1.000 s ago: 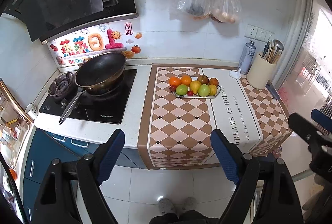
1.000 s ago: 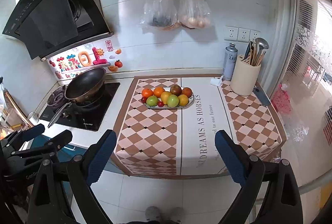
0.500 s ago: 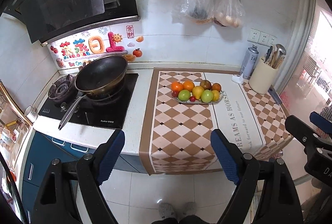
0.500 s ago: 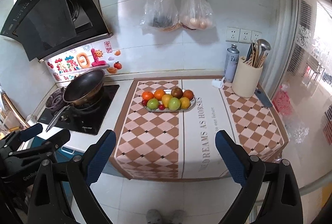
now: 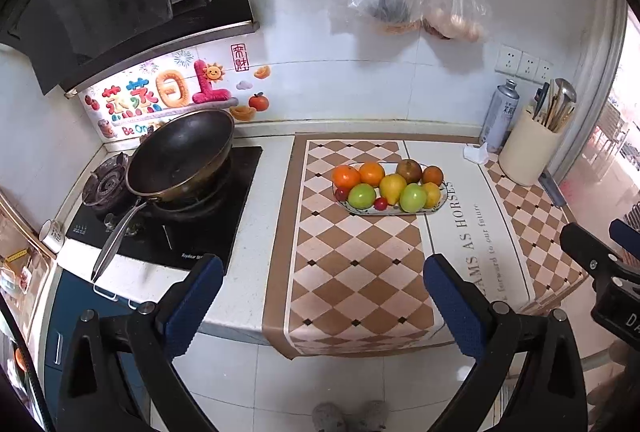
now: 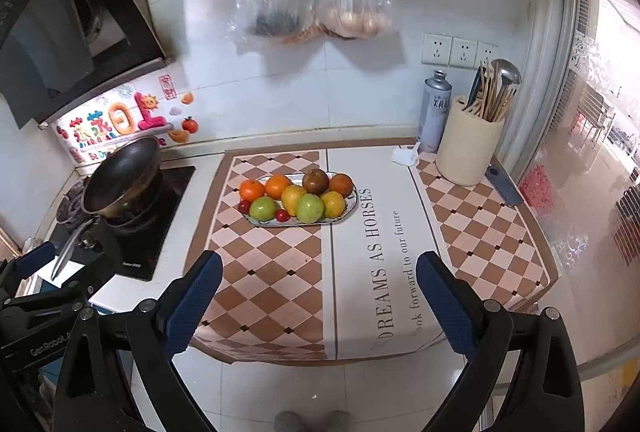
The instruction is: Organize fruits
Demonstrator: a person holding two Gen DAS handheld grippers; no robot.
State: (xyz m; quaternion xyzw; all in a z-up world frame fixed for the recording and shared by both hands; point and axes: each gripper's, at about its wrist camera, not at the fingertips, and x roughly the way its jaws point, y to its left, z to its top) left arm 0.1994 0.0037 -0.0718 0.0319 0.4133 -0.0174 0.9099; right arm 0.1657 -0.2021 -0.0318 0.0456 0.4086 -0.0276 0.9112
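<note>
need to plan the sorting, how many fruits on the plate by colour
orange: 3
green: 2
yellow: 2
brownish: 1
small red: 2
total: 10, all on the plate

An oval plate [image 6: 349, 210] sits on the checked mat [image 6: 280, 256] on the counter, towards the back, heaped with fruit. Two oranges [image 6: 252, 189] lie at its left rear, a brownish round fruit [image 6: 315, 181] and a darker orange [image 6: 341, 185] at the right rear. In front lie two green apples [image 6: 263, 208], two yellow fruits [image 6: 294, 197] and two small red tomatoes [image 6: 283, 215].
</note>
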